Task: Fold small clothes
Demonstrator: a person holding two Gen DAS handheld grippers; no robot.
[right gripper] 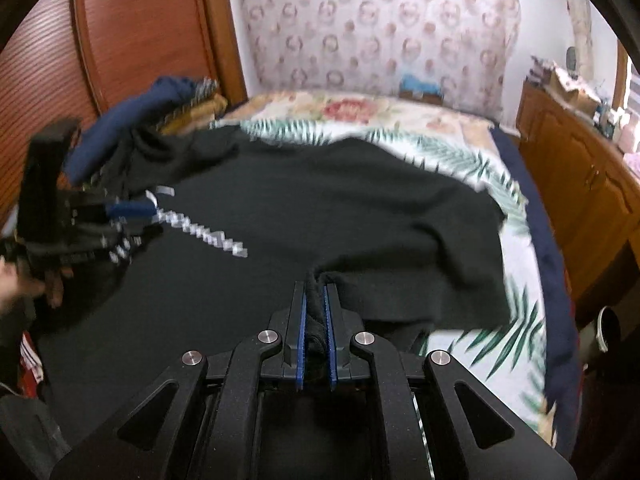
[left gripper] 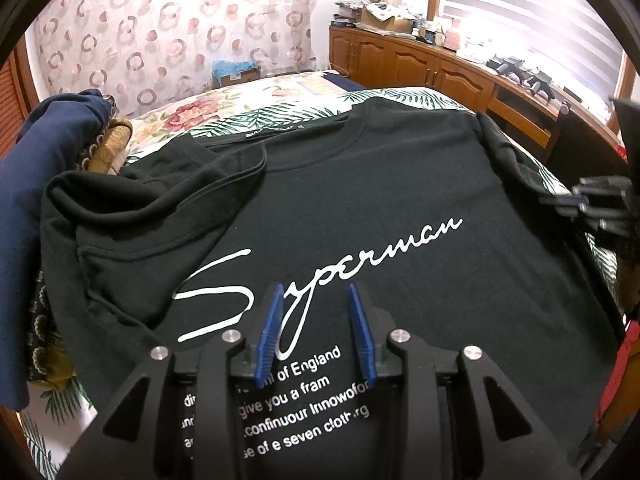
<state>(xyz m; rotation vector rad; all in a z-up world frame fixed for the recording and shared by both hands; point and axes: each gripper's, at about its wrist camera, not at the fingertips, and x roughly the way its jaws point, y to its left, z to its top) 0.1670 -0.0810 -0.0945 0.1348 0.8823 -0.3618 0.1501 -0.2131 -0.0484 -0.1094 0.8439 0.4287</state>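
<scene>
A black T-shirt [left gripper: 380, 184] with white "Superman" script lies front-up on the bed, its left sleeve folded in over the chest. My left gripper [left gripper: 315, 292] hovers over the print low on the shirt, its blue pads [left gripper: 272, 332] apart, with only the flat cloth showing below the gap. In the right wrist view, which is blurred, my right gripper [right gripper: 315, 286] is shut on a bunched fold of the T-shirt [right gripper: 320, 208] at its right side. The left gripper [right gripper: 132, 210] shows at the left there. The right gripper [left gripper: 576, 200] shows blurred at the right edge of the left wrist view.
The bedspread [left gripper: 280, 114] has a leaf and flower pattern. A pile of navy and patterned clothes [left gripper: 48, 152] sits at the bed's left. Wooden cabinets [left gripper: 420, 68] with clutter on top run along the right. A cardboard box [left gripper: 236, 74] stands at the back. A wardrobe door [right gripper: 132, 32] is at the left.
</scene>
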